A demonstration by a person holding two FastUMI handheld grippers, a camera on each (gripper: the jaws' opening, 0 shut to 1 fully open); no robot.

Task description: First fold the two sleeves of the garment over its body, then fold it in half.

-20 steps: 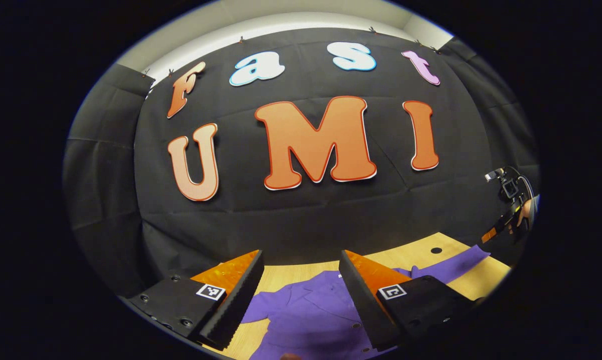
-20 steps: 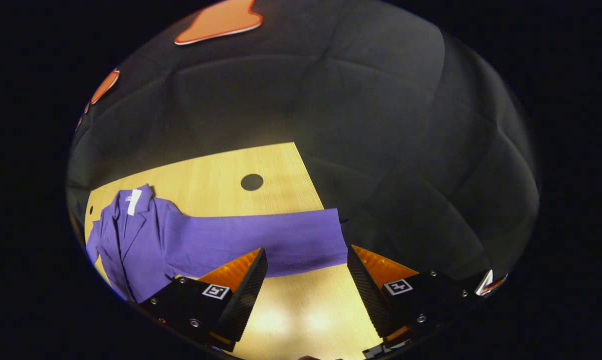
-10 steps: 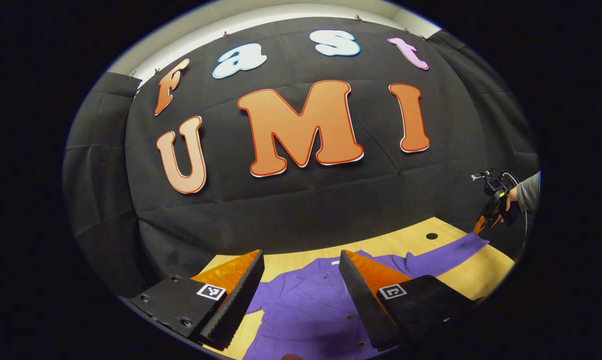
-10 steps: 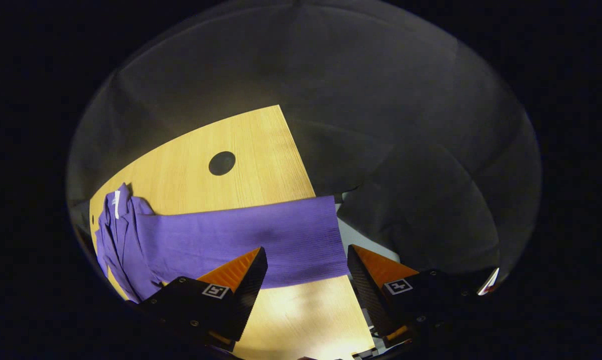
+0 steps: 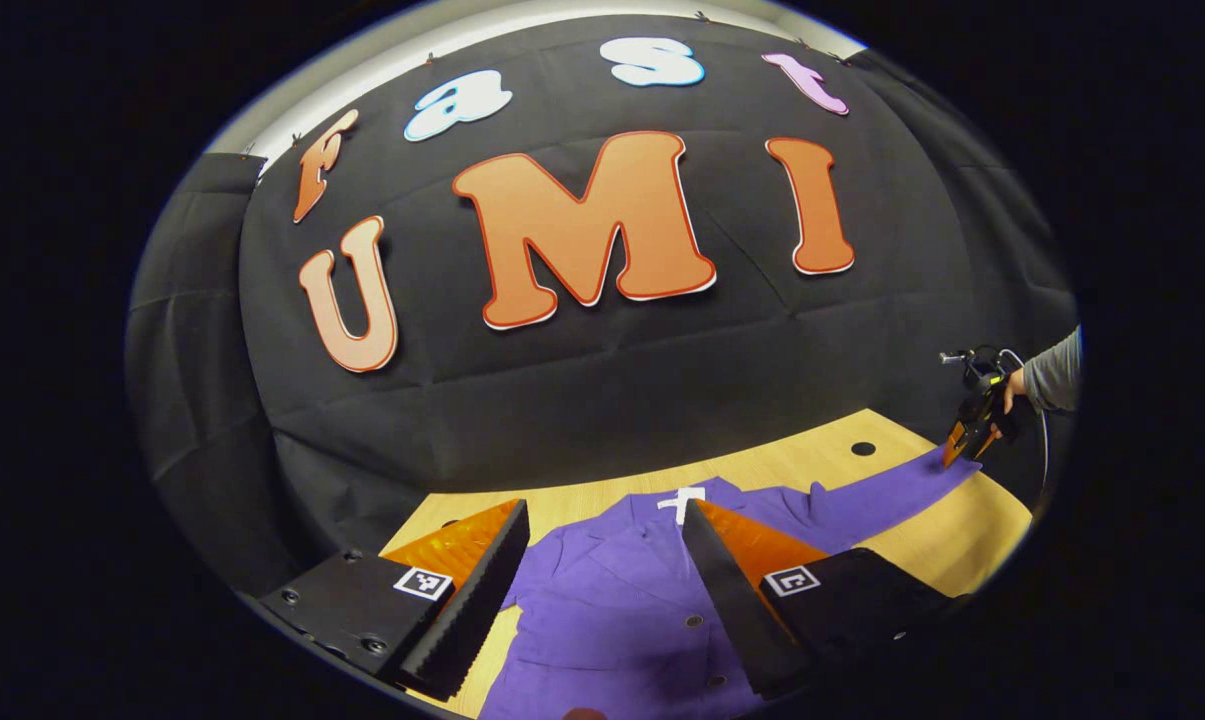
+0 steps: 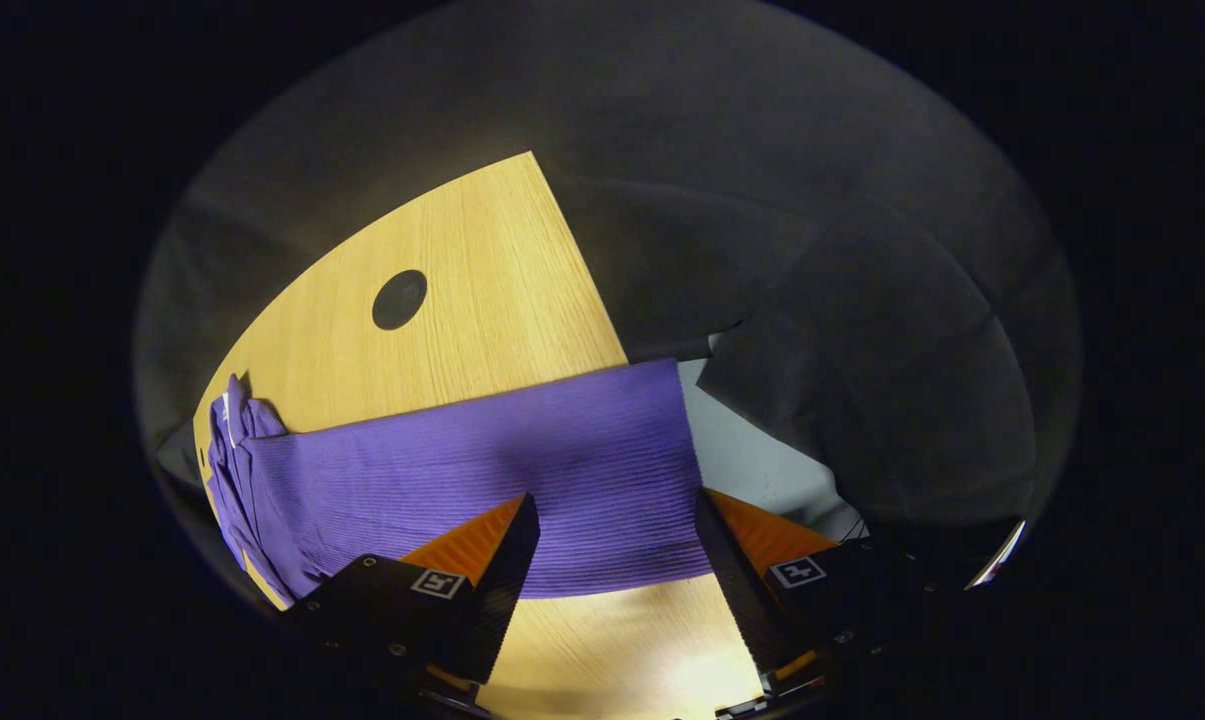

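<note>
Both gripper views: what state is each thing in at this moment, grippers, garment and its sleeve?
Left gripper: open, over the garment's body, holding nothing.
Right gripper: open, by the sleeve's cuff end, not closed on it.
Purple garment: flat on the table, front up, unfolded.
Sleeve: stretched straight out across the table, not yet folded over.
</note>
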